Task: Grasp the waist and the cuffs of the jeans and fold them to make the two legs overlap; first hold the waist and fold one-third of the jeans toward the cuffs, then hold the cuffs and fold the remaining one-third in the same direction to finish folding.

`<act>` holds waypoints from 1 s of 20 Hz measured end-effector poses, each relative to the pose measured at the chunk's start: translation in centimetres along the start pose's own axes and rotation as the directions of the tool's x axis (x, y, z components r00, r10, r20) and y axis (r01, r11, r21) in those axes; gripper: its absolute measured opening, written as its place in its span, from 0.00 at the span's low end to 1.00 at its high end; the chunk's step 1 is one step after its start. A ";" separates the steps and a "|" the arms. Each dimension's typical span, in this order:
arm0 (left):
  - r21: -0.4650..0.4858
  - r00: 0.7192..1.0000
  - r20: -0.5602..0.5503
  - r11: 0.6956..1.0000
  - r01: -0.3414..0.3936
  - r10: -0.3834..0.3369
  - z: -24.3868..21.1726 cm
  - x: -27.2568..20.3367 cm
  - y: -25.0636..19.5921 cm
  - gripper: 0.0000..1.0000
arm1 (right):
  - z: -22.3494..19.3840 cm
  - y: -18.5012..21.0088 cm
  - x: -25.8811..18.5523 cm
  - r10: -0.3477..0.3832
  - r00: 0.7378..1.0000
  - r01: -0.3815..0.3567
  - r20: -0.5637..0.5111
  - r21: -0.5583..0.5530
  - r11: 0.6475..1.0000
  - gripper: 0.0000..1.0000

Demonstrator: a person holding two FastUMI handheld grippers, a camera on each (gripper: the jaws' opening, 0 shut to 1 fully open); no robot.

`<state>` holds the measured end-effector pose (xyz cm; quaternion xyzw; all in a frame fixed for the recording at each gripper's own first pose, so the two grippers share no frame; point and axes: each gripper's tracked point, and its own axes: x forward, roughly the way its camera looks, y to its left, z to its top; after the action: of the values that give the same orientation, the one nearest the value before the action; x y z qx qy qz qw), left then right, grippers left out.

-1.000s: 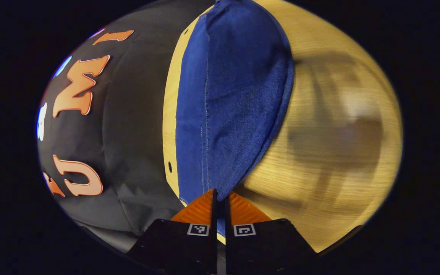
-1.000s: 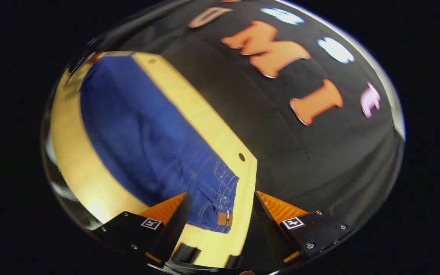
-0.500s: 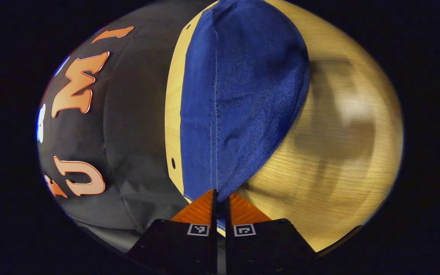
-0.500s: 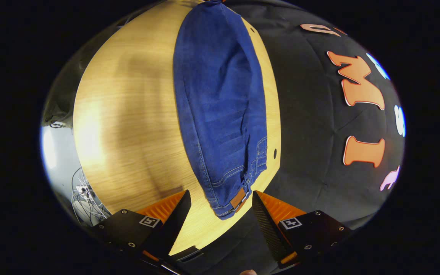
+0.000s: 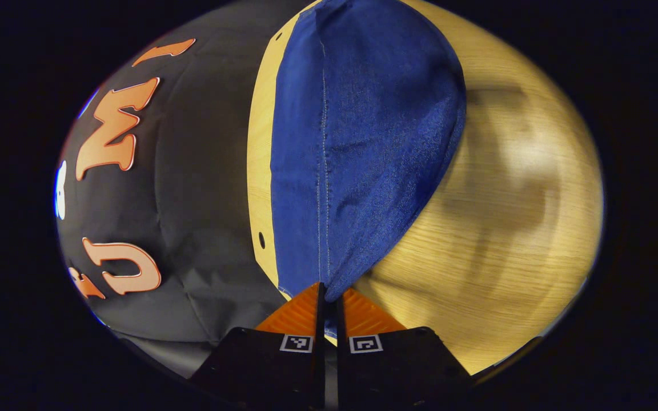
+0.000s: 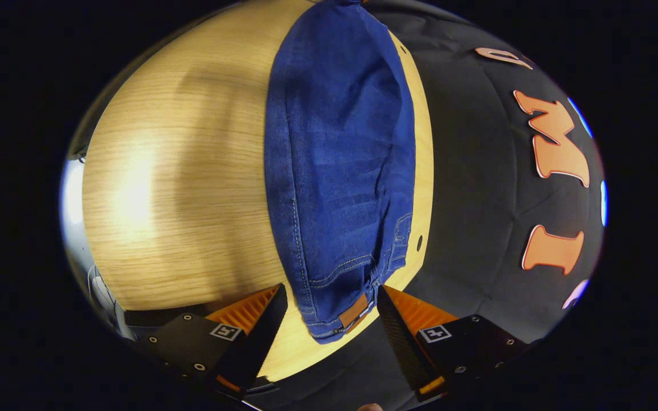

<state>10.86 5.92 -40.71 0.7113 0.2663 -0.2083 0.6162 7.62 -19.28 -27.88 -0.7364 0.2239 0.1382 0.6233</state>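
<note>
The jeans [image 5: 357, 148] lie along the far edge of the wooden table [image 5: 506, 240], next to the black cloth wall. The left gripper [image 5: 329, 297] is clamped on their cuff end. The right gripper [image 6: 332, 299] stands wide apart, with the waist corner [image 6: 340, 308] of the jeans between its fingers, untouched. The far end of the jeans is cut off at the top of the right gripper view.

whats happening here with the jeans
A person is folding a pair of jeans on a wooden table with two handheld tools. The legs already lie stacked in one long strip. The left tool is shut on the cuff end, while the right tool is open, its fingers either side of the waist, not gripping it.
</note>
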 end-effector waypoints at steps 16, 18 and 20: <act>-0.013 1.000 -0.008 1.000 0.021 -0.021 -0.2 -0.2 0.1 0.07 | -0.1 1.5 1.8 0.200 0.980 -0.200 0.025 0.008 0.980 0.00; -0.039 0.999 -0.021 0.998 0.050 -0.051 -0.7 -0.8 -0.1 0.07 | -0.1 0.6 1.5 0.225 0.973 -0.228 0.047 0.060 0.972 0.00; -0.077 0.997 -0.016 0.994 0.078 -0.079 -0.6 -1.4 0.2 0.07 | -0.4 -0.1 0.9 0.248 0.966 -0.255 0.066 0.128 0.958 0.00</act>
<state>9.87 6.32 -39.58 0.6784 0.3077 -0.2153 0.6315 8.40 -19.77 -28.12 -0.6544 0.3093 0.2188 0.6544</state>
